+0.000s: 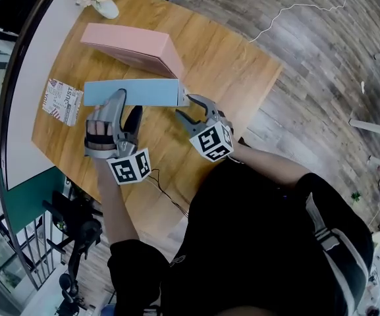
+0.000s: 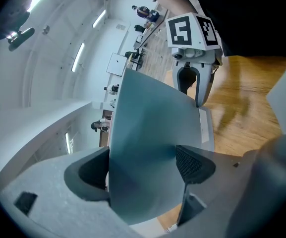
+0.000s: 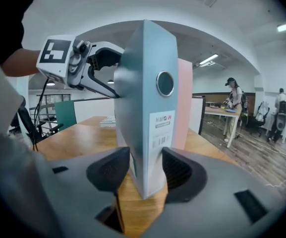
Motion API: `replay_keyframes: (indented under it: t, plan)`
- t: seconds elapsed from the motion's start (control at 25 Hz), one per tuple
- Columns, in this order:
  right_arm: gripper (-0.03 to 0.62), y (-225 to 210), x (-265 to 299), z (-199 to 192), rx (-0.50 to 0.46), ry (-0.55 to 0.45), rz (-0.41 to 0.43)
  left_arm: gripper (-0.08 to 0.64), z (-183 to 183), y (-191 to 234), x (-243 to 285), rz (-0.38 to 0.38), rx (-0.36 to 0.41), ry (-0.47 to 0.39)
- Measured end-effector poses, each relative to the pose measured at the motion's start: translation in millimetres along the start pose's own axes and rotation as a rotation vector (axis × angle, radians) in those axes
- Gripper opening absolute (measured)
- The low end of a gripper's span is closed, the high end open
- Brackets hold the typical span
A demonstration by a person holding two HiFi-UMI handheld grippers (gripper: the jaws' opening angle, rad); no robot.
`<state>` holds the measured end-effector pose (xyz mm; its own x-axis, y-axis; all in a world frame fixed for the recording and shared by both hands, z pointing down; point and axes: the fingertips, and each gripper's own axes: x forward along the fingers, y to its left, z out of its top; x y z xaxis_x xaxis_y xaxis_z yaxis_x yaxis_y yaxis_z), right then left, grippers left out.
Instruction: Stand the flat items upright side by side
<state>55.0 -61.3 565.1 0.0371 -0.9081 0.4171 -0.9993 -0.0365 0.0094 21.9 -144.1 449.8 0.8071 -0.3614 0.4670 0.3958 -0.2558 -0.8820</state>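
Standing on edge on the tabletop (image 1: 229,64) near the pink box (image 1: 140,48), the blue box (image 1: 132,92) has each end pinched between the fingers of left gripper (image 1: 127,103) and right gripper (image 1: 185,105), evidently to steady it upright.

A wooden bench (image 1: 236,64) is carrying a small white vase (image 1: 105,8) of pale flowers, which is standing at the bench's far corner. Beyond the bench's right side a plank floor (image 1: 321,64) is showing, and a thin white cable (image 1: 295,6) is trailing across it. A dark cable (image 1: 170,199) is hanging off the bench's near edge. A black stand (image 1: 78,232) is standing below the bench's near left corner. Far past the bench, a person (image 3: 234,105) is standing at another table (image 3: 221,112), and a second person (image 3: 281,108) is standing farther right.
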Motion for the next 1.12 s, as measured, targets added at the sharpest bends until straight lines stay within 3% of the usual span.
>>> replay_keyframes:
  t: [0.2,0.52,1.12]
  plan:
    - [0.192,3.9,2.4,1.6,0.024,-0.021,-0.087,0.430,-6.0,1.6,4.8,-0.008,0.027,-0.022]
    - [0.199,28.6,20.6,10.8,0.051,-0.033,-0.087,0.428,-35.0,10.7,19.0,-0.018,0.107,-0.008]
    - [0.181,17.8,47.0,22.5,0.032,-0.037,-0.128,0.431,-57.1,21.9,38.0,0.012,0.091,0.058]
